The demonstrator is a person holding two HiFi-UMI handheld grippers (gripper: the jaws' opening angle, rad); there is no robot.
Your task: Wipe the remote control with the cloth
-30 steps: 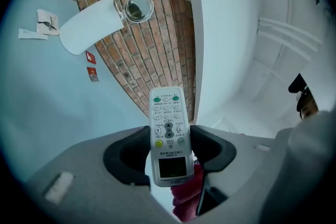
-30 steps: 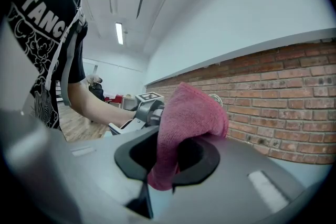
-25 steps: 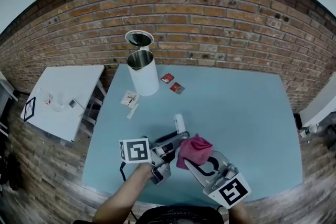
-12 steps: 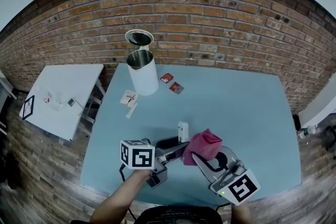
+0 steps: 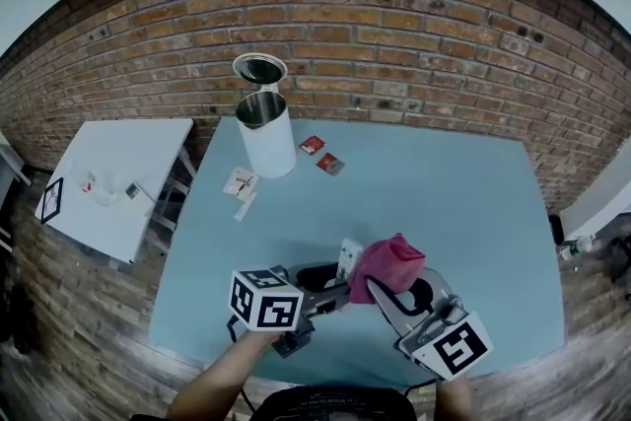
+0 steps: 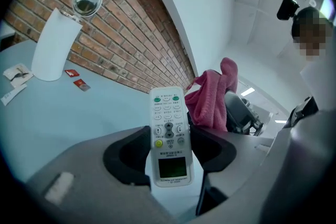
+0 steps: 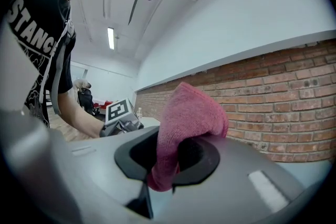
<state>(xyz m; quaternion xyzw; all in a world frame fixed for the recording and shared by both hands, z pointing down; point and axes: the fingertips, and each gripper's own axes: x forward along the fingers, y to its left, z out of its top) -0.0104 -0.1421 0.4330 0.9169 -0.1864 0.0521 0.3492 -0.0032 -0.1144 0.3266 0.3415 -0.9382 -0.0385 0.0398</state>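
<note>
The left tongs [image 5: 333, 283] are clamped on the lower half of a white remote control [image 5: 346, 260], one jaw on each long edge. The remote's buttons and small screen face back along the tongs, and it is held over the near part of the pale blue tabletop [image 5: 444, 182]. The right tongs [image 5: 383, 289] grip a bunched pink cloth [image 5: 390, 261], which bulges out above the jaws. The cloth sits just beside the remote's upper right side; I cannot tell whether they touch. At the far left of the tabletop stands a white bin [image 5: 268, 138] with its lid tipped up. Two small red packets [image 5: 313, 145] lie near it.
</note>
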